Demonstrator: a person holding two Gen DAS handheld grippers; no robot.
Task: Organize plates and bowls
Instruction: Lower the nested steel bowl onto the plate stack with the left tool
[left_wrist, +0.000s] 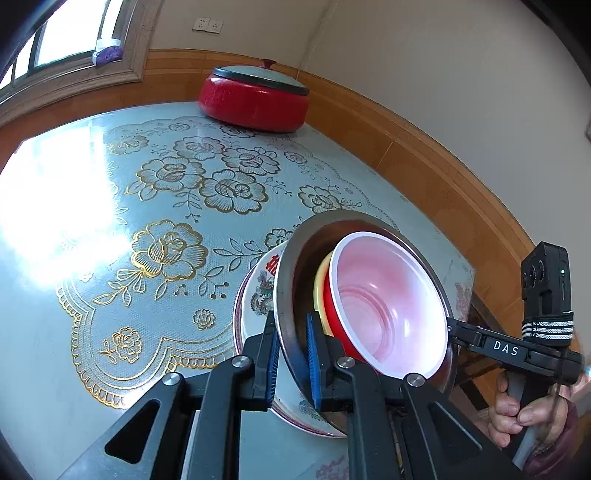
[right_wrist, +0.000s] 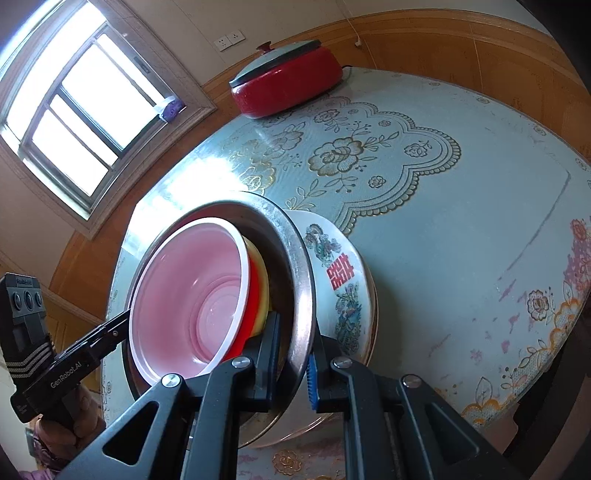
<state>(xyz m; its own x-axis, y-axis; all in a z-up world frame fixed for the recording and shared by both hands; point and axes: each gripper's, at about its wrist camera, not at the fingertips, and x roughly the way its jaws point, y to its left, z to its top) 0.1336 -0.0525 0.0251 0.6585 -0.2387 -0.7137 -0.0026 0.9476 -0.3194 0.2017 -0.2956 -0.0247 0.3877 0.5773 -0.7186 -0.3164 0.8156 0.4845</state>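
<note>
You have the left gripper (left_wrist: 292, 360) clamped on the near rim of the steel basin (left_wrist: 291, 280) and the right gripper (right_wrist: 295, 363) clamped on its opposite rim. The red bowl (left_wrist: 388, 302) sits nested over a yellow bowl (left_wrist: 320, 286) inside the basin, with the patterned porcelain plate (right_wrist: 341, 273) pressed underneath. The stack hangs tilted above the floral tablecloth (left_wrist: 155, 206). Keep both grips level with each other; judged risk: the nested bowls sliding out. Stay clear of the red lidded pot (left_wrist: 255, 98).
</note>
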